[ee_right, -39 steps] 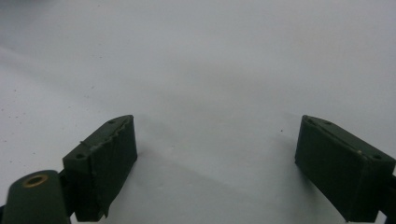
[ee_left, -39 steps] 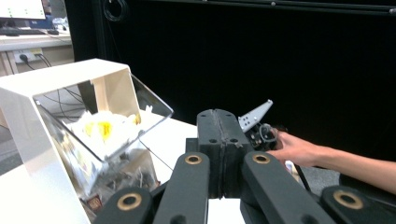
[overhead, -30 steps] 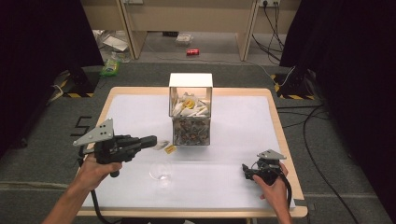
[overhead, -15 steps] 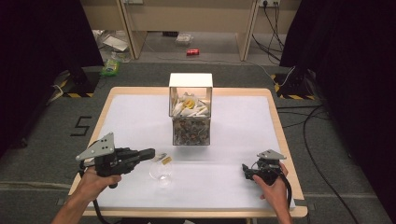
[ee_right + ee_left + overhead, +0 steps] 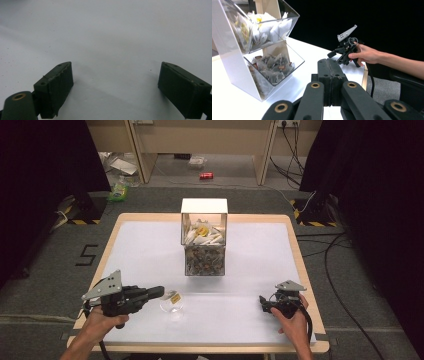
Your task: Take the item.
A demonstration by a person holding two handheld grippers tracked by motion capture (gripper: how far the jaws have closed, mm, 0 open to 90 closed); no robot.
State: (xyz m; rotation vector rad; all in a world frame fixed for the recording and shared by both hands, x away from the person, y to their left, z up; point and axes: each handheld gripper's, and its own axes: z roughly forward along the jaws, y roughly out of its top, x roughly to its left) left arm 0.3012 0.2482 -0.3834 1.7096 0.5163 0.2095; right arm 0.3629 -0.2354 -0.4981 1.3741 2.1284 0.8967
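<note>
Black left tool (image 5: 156, 292); clear dispenser (image 5: 204, 237) of white and dark sachets.

I see a white-topped table (image 5: 250, 265) with wood edging. Clear two-tier dispenser (image 5: 204, 237) of tea bags stands centre-far. Small clear cup (image 5: 171, 303) with a yellow tag (image 5: 175, 297) sits near-left of centre.

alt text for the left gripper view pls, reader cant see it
The left gripper points across a white table, its black jaws shut together. A clear two-tier dispenser of tea bags stands at left; beyond, a hand holds the right gripper against darkness.
</note>
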